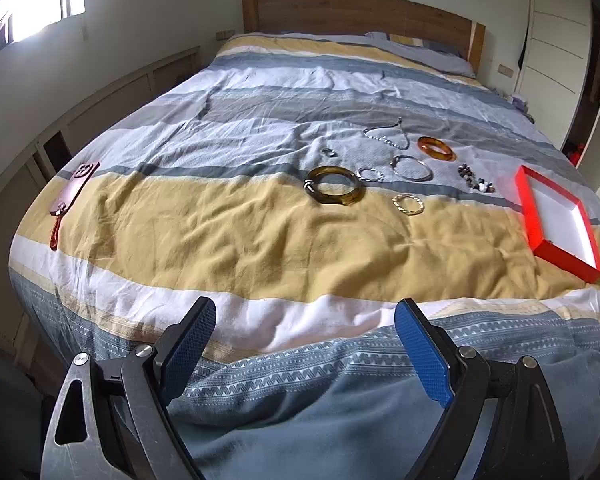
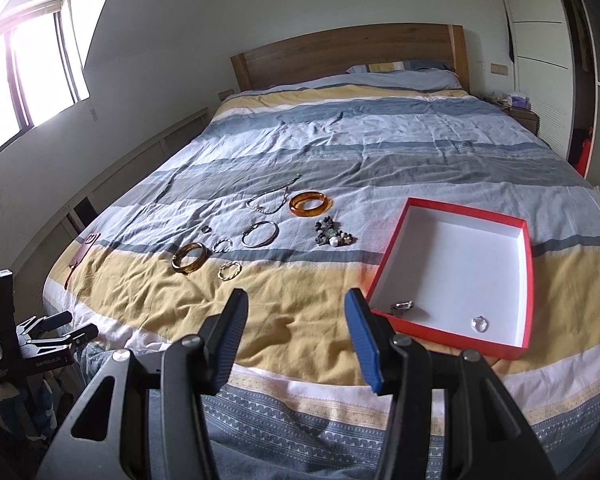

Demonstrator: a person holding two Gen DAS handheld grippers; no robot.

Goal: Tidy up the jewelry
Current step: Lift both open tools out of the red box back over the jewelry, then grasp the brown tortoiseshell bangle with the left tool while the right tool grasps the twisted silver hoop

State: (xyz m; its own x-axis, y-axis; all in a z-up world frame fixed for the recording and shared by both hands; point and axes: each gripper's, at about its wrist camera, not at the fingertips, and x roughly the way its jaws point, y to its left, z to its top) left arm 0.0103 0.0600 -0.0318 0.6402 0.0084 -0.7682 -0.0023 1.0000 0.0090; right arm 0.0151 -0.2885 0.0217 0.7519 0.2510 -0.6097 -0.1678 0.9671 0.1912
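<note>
Jewelry lies spread on the striped bed cover. A dark olive bangle (image 1: 333, 191) (image 2: 189, 263), an amber bangle (image 1: 436, 148) (image 2: 310, 203), a thin silver bangle (image 2: 260, 233), a gold twisted bracelet (image 1: 408, 204) (image 2: 229, 270), a silver chain (image 2: 274, 199) and a beaded piece (image 2: 333, 235) rest there. A red box (image 1: 556, 220) (image 2: 452, 276) with a white inside sits to the right; two small pieces (image 2: 404, 305) (image 2: 480, 324) lie in its near end. My left gripper (image 1: 304, 344) is open and empty at the bed's foot. My right gripper (image 2: 296, 332) is open and empty, just left of the box's near corner.
A brown strap-like item (image 1: 70, 200) lies at the bed's left edge. The wooden headboard (image 2: 348, 56) is at the far end. The left gripper's body (image 2: 40, 340) shows at the lower left of the right wrist view. Wardrobes stand at the right.
</note>
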